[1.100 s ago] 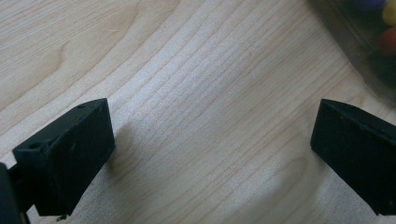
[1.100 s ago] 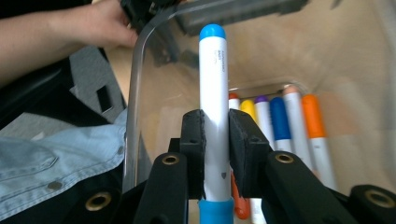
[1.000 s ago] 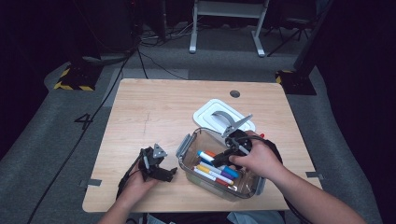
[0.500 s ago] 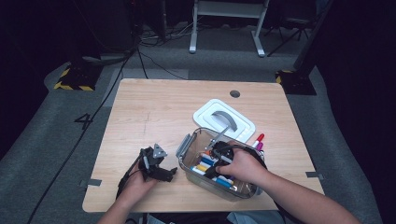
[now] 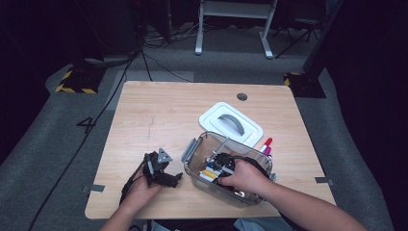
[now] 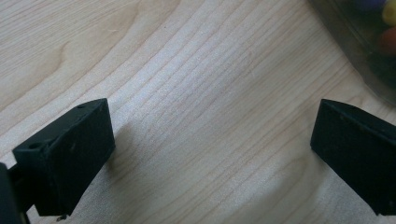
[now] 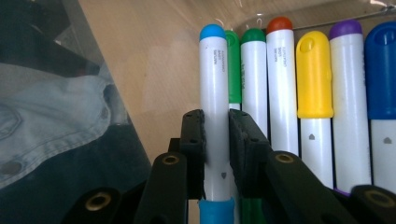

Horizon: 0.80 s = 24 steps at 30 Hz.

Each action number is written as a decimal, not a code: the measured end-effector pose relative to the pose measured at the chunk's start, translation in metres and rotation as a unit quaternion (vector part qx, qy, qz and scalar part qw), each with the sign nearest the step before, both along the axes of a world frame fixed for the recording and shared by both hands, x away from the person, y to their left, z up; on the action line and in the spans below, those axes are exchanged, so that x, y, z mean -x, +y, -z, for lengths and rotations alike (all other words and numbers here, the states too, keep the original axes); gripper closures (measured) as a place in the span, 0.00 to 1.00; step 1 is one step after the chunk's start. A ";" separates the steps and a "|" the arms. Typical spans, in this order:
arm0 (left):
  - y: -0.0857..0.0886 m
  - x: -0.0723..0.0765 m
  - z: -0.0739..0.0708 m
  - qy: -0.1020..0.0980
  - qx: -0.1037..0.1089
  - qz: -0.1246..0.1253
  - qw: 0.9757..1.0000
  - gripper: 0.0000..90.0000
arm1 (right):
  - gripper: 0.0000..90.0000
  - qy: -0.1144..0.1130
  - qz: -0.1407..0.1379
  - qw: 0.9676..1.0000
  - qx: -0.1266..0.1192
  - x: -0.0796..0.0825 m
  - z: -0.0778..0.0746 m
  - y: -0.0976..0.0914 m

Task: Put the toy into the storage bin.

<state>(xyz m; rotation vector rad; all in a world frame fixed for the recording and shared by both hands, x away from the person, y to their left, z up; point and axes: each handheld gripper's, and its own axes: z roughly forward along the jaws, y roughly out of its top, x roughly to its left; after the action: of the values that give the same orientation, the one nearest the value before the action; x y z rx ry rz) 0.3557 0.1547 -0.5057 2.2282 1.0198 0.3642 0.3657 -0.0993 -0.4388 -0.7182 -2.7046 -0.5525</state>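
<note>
Right gripper view: right gripper (image 7: 215, 140) clamped on light-blue-capped marker (image 7: 214, 93), now lowered into clear bin (image 5: 192, 151) beside the other markers (image 7: 299, 84). Ready for release, probably. Left gripper (image 6: 210, 154) open, idle on table (image 6: 187, 70).

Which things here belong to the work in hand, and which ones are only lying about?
Part of the work:
- right tongs, shut on the light-blue-capped marker
- clear box with the other markers
- white lid, set beside the box
- red and pink markers on the table next to the box

Lying about:
- left tongs, open over bare table
- cables on the floor
</note>
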 end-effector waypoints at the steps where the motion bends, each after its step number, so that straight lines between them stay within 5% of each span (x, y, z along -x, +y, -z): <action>1: 0.000 0.000 0.000 0.000 0.000 0.000 1.000 0.00 | 0.85 0.000 0.000 1.000 0.000 0.000 0.000 0.000; 5: 0.000 0.000 0.000 0.000 0.000 0.000 1.000 0.00 | 0.80 0.002 0.002 1.000 0.002 -0.001 0.004 -0.001; 6: 0.000 0.000 0.000 0.000 0.000 0.000 1.000 0.00 | 0.74 -0.018 0.004 1.000 -0.001 -0.001 0.002 -0.002; 8: 0.000 0.000 0.000 0.000 0.000 0.000 1.000 0.00 | 0.73 -0.020 0.004 1.000 -0.004 -0.001 0.000 -0.002; 13: 0.000 0.000 0.000 0.000 0.000 0.000 1.000 0.00 | 0.69 -0.056 0.037 0.997 -0.049 -0.005 -0.024 -0.014; 14: 0.000 0.000 0.000 0.000 -0.001 0.000 1.000 0.00 | 0.69 -0.078 0.044 0.994 -0.066 -0.008 -0.037 -0.022; 17: 0.000 0.000 0.000 0.000 0.000 0.000 1.000 0.00 | 0.69 -0.093 0.060 0.990 -0.082 -0.011 -0.048 -0.030; 18: 0.000 0.000 0.000 0.000 -0.001 0.000 1.000 0.00 | 0.67 -0.114 0.076 0.986 -0.099 -0.015 -0.062 -0.041; 20: 0.000 0.000 0.000 0.000 -0.001 0.000 1.000 0.00 | 0.67 -0.122 0.084 0.984 -0.102 -0.016 -0.067 -0.045; 22: 0.000 0.000 0.000 0.000 0.000 0.000 1.000 0.00 | 0.66 -0.151 0.110 0.977 -0.107 -0.022 -0.082 -0.064; 23: 0.000 0.000 0.000 0.000 0.000 0.000 1.000 0.00 | 0.66 -0.151 0.110 0.977 -0.107 -0.022 -0.082 -0.064; 24: 0.000 0.000 0.000 0.000 0.000 0.000 1.000 0.00 | 0.65 -0.162 0.125 0.973 -0.107 -0.026 -0.088 -0.077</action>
<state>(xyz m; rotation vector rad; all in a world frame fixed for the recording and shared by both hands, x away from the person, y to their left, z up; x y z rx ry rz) 0.3557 0.1547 -0.5057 2.2279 1.0204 0.3653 0.3916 -0.1759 -0.3510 -0.9882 -2.7962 -1.0920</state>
